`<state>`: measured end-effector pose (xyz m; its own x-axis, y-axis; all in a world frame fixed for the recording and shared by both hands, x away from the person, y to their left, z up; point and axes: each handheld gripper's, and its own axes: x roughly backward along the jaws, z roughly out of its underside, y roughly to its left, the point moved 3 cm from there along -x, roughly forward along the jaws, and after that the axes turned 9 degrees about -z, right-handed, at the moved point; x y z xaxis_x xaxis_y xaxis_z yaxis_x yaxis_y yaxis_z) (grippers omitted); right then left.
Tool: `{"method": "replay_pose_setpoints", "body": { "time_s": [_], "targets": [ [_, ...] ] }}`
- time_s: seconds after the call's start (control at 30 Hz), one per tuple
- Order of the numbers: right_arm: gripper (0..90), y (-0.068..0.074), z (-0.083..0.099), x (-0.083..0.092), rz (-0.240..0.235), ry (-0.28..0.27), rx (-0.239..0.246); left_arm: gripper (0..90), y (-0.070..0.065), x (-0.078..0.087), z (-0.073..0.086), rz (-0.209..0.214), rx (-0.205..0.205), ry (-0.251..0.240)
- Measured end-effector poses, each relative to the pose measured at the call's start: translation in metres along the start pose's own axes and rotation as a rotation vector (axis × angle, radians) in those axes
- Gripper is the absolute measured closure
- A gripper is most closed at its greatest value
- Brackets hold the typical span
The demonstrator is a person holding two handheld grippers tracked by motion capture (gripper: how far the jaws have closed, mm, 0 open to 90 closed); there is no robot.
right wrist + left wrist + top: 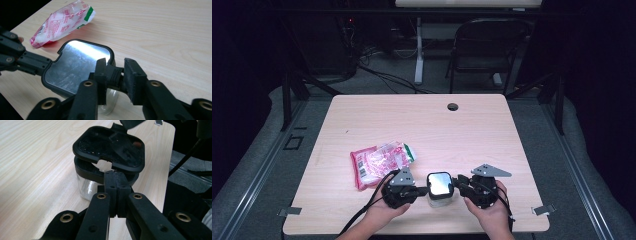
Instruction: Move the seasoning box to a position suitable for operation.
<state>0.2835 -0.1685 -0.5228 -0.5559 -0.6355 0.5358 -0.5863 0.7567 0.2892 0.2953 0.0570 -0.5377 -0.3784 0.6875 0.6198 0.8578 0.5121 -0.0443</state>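
A small clear container [439,200] with a black lid [439,183] stands near the table's front edge, between my two grippers. In the left gripper view the lid [110,147] sits slightly lifted above the container's black rim [85,171]. My left gripper [115,176] is shut, its tips against that rim; I cannot tell whether a tab is pinched. The lid's shiny top [75,62] faces up. My right gripper [115,68] is open, with the lid's ridged tab [114,72] between its jaws and a gap at the right jaw.
A red-and-white plastic bag [382,162] lies left of and behind the container, close to the left hand. A cable hole [452,106] sits in the table's far side. A folding chair [487,45] stands beyond the table.
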Motion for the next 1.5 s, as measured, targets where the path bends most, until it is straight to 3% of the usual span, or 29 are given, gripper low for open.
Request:
{"method": "replay_pose_setpoints", "body": {
  "time_s": [0.17, 0.37, 0.57, 1.17, 1.33, 1.43, 1.5],
  "targets": [
    [62.6, 0.009, 0.002, 0.006, -0.041, 0.007, 0.064, 90.0, 0.001, 0.001, -0.005, 0.001, -0.002, -0.009],
    [53.5, 0.017, 0.008, 0.008, -0.092, 0.012, 0.106, 90.0, 0.000, 0.002, -0.012, 0.008, 0.002, -0.024],
    [50.3, 0.025, 0.013, 0.006, -0.104, 0.024, 0.160, 90.0, 0.001, 0.001, -0.017, 0.010, 0.007, -0.025],
    [42.0, 0.036, 0.012, 0.000, -0.034, 0.015, 0.245, 90.0, -0.003, 0.000, -0.032, 0.004, 0.010, -0.033],
    [41.4, 0.035, 0.010, -0.005, -0.015, 0.011, 0.247, 90.0, -0.003, 0.000, -0.033, 0.004, 0.006, -0.042],
    [41.1, 0.034, 0.011, -0.008, 0.003, 0.009, 0.243, 90.0, -0.002, 0.001, -0.033, -0.014, 0.003, -0.045],
    [41.2, 0.033, 0.011, -0.008, 0.000, -0.002, 0.236, 87.0, 0.001, 0.000, -0.032, -0.061, -0.009, -0.042]
  ]
}}
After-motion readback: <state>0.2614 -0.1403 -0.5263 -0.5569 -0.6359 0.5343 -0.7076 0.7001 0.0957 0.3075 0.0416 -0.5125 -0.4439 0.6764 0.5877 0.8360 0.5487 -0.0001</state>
